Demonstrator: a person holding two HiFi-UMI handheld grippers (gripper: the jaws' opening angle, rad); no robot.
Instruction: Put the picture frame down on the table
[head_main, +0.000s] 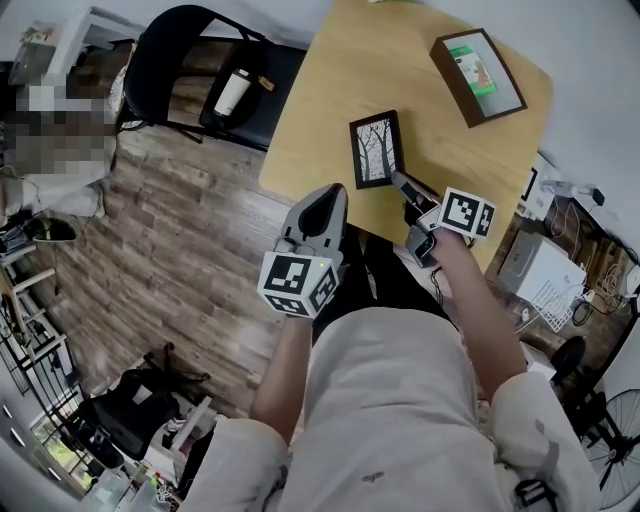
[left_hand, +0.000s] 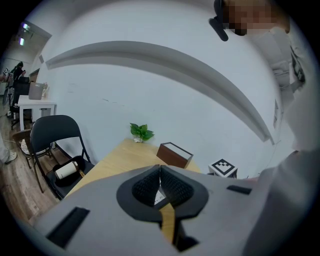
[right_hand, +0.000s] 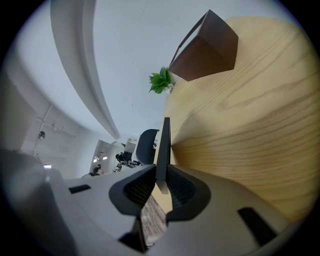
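we grip the frame (right_hand: 164, 142) edge-on, the right gripper (right_hand: 161, 181) fingers clamped on its near rim. its long axis runs straight ahead of them, its back toward the table (right_hand: 250, 125). the left gripper (left_hand: 160, 172), pressed together on nothing, hangs farther off.

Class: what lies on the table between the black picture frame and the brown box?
Nothing: the head view shows only bare table between the picture frame and the brown box.
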